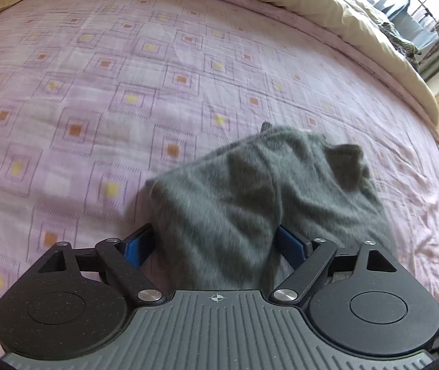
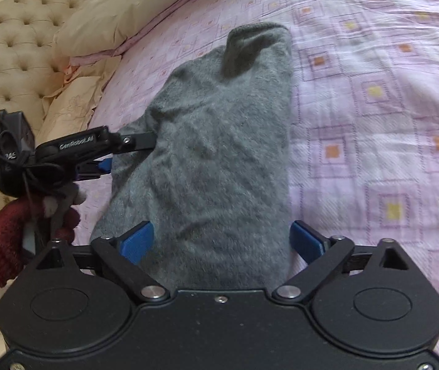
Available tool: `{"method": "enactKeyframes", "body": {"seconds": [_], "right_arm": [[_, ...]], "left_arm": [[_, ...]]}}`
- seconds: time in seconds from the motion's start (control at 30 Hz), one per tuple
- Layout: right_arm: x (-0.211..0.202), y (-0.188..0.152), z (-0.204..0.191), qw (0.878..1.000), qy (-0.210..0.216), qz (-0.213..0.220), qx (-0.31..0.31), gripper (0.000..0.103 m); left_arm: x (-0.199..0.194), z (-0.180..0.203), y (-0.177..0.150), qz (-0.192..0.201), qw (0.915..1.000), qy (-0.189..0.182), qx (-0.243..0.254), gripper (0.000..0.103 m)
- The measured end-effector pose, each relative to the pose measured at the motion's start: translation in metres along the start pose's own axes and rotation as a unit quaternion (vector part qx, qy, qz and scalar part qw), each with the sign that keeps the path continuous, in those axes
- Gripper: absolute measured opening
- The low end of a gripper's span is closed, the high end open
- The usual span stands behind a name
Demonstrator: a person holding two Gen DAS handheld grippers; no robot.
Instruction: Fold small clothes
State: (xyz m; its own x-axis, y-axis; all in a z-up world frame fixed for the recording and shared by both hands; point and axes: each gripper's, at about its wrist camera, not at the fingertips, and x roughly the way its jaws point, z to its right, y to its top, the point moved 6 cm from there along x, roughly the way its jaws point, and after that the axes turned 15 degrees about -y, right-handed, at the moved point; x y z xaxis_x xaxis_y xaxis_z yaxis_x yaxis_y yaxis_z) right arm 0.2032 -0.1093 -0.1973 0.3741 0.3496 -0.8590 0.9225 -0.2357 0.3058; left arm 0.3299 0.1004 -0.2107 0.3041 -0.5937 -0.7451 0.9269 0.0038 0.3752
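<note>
So we've got a small grey fuzzy garment (image 2: 219,141) lying on the pink patterned bedspread (image 2: 373,108), w/ both grippers working it from two sides. Right gripper (image 2: 219,240) sits at the near end of the cloth, blue pads wide apart and the fabric running up between them, so nothing's pinched there yet imo. Left gripper (image 1: 216,243) has its jaws spread too in its own cam, grey cloth bunched in the gap and draped over the front. From the right cam you can see the left gripper (image 2: 133,151) coming in at the garment's left edge, about mid-length, held by a hand in a dark red knit glove (image 2: 0,246); whether it's actually biting the edge we can't tell, fabric hides the tips. Far end of the garment has a flap (image 2: 250,49) standing up, prob mid-fold. Our guess: the two sit at diff edges so one can pin while the other flips a side over. Beige pillows (image 2: 121,15) and tufted headboard (image 2: 13,49) are well clear of it.
</note>
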Motion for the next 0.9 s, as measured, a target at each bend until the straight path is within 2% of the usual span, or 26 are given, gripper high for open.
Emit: {"method": "enactKeyframes", "body": {"seconds": [0.1,0.2,0.27,0.33,0.4,0.47,0.5,0.53,0.57,0.77,0.9], "right_arm": [[0.006,0.009,-0.004,1.0,0.022,-0.005,0.008,0.102],[0.012,0.012,-0.008,0.999,0.043,-0.012,0.006,0.103],[0.012,0.012,-0.008,0.999,0.05,-0.015,0.003,0.103],[0.011,0.011,-0.007,0.998,0.057,-0.016,0.006,0.103],[0.009,0.008,-0.003,0.998,0.059,-0.019,0.014,0.103],[0.008,0.006,-0.004,0.998,0.053,-0.02,0.016,0.103],[0.006,0.004,-0.004,0.998,0.05,-0.02,0.01,0.101],[0.005,0.003,-0.006,0.999,0.047,-0.022,-0.001,0.078],[0.006,0.001,-0.007,0.999,0.031,-0.029,-0.013,0.046],[-0.017,-0.006,-0.006,0.999,0.033,-0.038,-0.006,0.046],[-0.045,-0.032,-0.001,0.998,0.032,-0.049,-0.01,0.045]], "left_arm": [[0.005,-0.001,0.011,0.0,0.9999,-0.013,0.005,0.091],[0.008,0.002,0.018,-0.003,0.9995,-0.021,0.022,0.09],[0.007,0.002,0.019,0.0,0.9993,-0.026,0.028,0.078],[0.006,0.0,0.021,0.008,0.9992,-0.03,0.023,0.042],[0.007,-0.001,0.022,0.005,0.9986,-0.052,0.001,0.031],[0.009,0.002,0.022,0.0,0.9986,-0.053,0.005,0.026],[0.01,0.004,0.022,-0.003,0.9988,-0.047,0.015,0.025],[0.011,0.007,0.022,-0.006,0.9988,-0.043,0.02,0.024],[0.011,0.009,0.022,-0.007,0.9989,-0.042,0.021,0.023],[0.002,0.023,0.017,-0.01,0.9988,-0.045,0.016,0.021],[-0.004,0.049,-0.012,-0.032,0.9973,-0.06,0.027,0.021]]}}
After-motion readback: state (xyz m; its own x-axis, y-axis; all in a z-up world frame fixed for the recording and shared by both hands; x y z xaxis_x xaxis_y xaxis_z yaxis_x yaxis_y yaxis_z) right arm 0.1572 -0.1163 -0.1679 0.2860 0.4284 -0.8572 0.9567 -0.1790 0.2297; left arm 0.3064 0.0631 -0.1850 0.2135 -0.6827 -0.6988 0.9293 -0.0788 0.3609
